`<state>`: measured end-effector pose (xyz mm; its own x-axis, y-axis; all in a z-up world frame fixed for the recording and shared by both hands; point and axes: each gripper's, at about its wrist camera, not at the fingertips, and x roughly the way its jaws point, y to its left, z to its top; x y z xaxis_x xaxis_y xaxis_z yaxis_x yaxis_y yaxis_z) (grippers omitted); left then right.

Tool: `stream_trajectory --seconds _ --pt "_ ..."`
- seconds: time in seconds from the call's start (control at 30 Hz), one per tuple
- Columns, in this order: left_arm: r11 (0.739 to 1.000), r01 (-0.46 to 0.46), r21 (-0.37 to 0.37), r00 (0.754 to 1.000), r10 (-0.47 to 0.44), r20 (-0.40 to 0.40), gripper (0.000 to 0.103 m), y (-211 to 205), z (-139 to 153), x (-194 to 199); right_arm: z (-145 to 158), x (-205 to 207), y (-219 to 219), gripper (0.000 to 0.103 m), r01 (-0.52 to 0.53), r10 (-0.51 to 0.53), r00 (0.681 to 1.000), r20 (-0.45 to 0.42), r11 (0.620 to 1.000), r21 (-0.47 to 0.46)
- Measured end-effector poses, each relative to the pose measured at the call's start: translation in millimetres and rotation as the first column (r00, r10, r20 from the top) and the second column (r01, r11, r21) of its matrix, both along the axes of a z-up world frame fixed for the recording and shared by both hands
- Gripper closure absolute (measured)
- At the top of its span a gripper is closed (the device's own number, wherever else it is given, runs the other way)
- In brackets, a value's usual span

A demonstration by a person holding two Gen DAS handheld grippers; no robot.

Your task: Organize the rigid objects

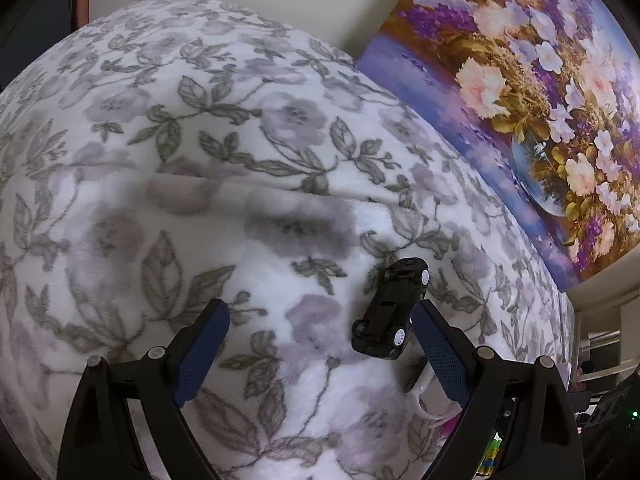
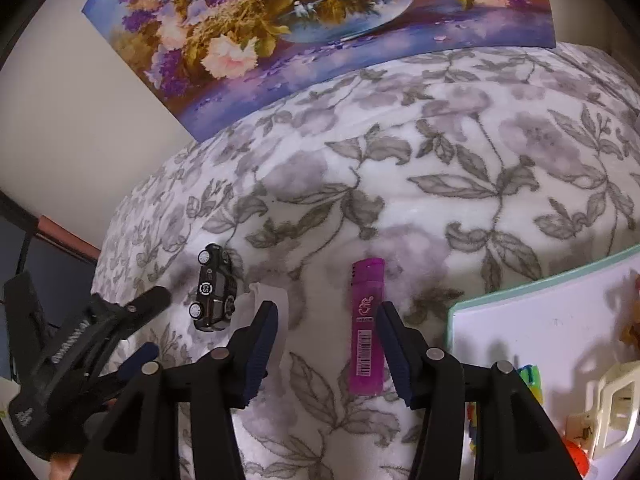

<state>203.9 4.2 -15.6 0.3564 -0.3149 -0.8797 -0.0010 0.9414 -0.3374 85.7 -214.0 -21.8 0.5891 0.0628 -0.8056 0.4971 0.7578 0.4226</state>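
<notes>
A small black toy car (image 1: 390, 312) lies on the floral blanket (image 1: 200, 160), beside the right finger of my open left gripper (image 1: 322, 320); whether it touches the finger I cannot tell. The car (image 2: 213, 290) also shows in the right wrist view, left of my right gripper. A purple lighter (image 2: 366, 326) lies on the blanket between the fingers of my open right gripper (image 2: 328, 320), closer to the right finger. My left gripper (image 2: 136, 320) appears at the lower left of that view. Both grippers are empty.
A white tray with a teal rim (image 2: 532, 320) sits at the right with small toys and a cream plastic piece (image 2: 616, 404) on it. A white object (image 2: 272, 300) lies by the car. A flower painting (image 2: 300, 20) leans against the wall behind.
</notes>
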Motion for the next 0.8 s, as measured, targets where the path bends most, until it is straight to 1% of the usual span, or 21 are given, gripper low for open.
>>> stream_trajectory --seconds 0.07,0.17,0.23,0.27,0.33,0.37,0.47,0.57,0.7,0.8 --pt "1.000 0.007 0.001 1.000 -0.007 0.001 0.010 -3.0 -1.8 0.4 -1.1 -0.9 -4.6 0.046 0.019 -0.019 1.000 -0.014 1.000 -0.001" --pt "0.999 0.033 0.004 0.999 -0.033 0.003 0.010 -9.4 -2.9 0.7 -0.5 -2.8 -10.1 0.046 0.026 -0.026 1.000 0.003 0.999 0.027" --pt "0.999 0.040 0.005 0.999 -0.041 0.012 0.010 -11.1 -1.8 0.0 2.3 -4.0 -11.6 0.044 0.034 -0.034 0.999 0.016 0.999 0.031" --pt "0.999 0.042 0.019 0.999 -0.042 0.020 0.010 -12.0 -0.7 -0.6 3.3 -3.3 -10.5 0.042 0.029 -0.029 0.999 0.015 0.999 0.027" --pt "0.997 0.052 0.063 0.998 -0.054 0.033 0.010 -14.5 0.5 -1.2 4.1 -0.9 -6.7 0.041 0.010 -0.010 1.000 0.008 1.000 0.013" --pt "0.995 0.062 0.081 0.997 -0.065 0.036 0.010 -16.4 0.5 -1.3 3.8 0.9 -3.5 0.041 0.000 0.000 1.000 -0.004 1.000 -0.004" --pt "0.991 0.096 0.097 0.995 -0.098 0.025 0.010 -22.1 -3.7 -0.8 0.1 5.3 3.6 0.041 -0.017 0.013 0.998 -0.062 0.998 -0.059" --pt "0.980 0.139 0.141 0.990 -0.141 0.010 0.010 -30.4 -10.3 0.3 -4.0 9.9 12.2 0.041 -0.046 0.034 0.994 -0.105 0.993 -0.112" --pt "0.973 0.163 0.161 0.986 -0.168 0.019 0.011 -36.1 -11.7 1.9 -9.6 14.9 22.6 0.045 -0.073 0.047 0.988 -0.149 0.983 -0.171" --pt "0.965 0.192 0.177 0.979 -0.201 0.037 0.014 -44.8 -9.4 2.9 -11.2 17.0 27.3 0.052 -0.080 0.042 0.984 -0.171 0.971 -0.223"
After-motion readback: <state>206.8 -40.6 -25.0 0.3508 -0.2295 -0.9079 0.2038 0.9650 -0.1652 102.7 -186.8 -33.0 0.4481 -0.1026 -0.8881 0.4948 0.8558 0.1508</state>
